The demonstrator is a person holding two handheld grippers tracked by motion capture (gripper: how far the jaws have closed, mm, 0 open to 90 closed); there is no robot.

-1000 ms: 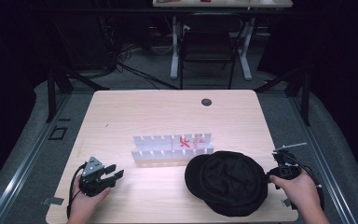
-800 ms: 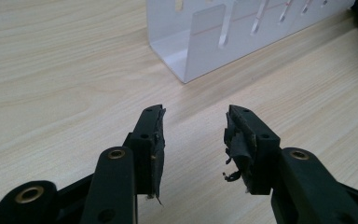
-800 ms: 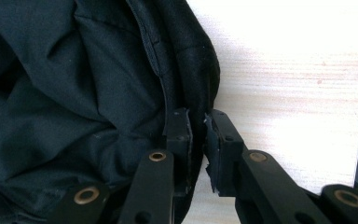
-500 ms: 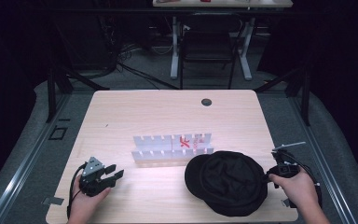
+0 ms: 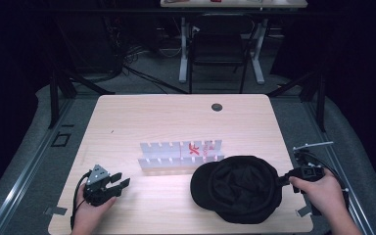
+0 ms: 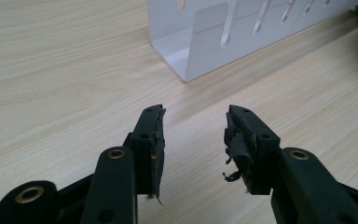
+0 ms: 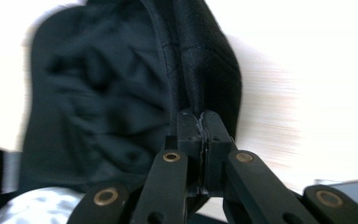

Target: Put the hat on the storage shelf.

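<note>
A black cap (image 5: pixel 237 188) lies upside down at the table's front right, its hollow facing up. My right gripper (image 5: pixel 283 180) is shut on the cap's (image 7: pixel 121 93) rim at its right edge; in the right gripper view my right gripper (image 7: pixel 200 122) has its jaws pinched together on the fabric. My left gripper (image 5: pixel 120 182) rests at the front left of the table, held in a hand, open with nothing between its jaws. In the left gripper view my left gripper (image 6: pixel 193 122) hovers over bare wood, pointing toward a white slotted rack (image 6: pixel 242 32).
The white slotted rack (image 5: pixel 181 155) with red markings stands mid-table, just behind the cap. A round dark grommet (image 5: pixel 217 106) sits near the far edge of the wooden table (image 5: pixel 152 122). A chair (image 5: pixel 218 46) and desk legs stand beyond the table.
</note>
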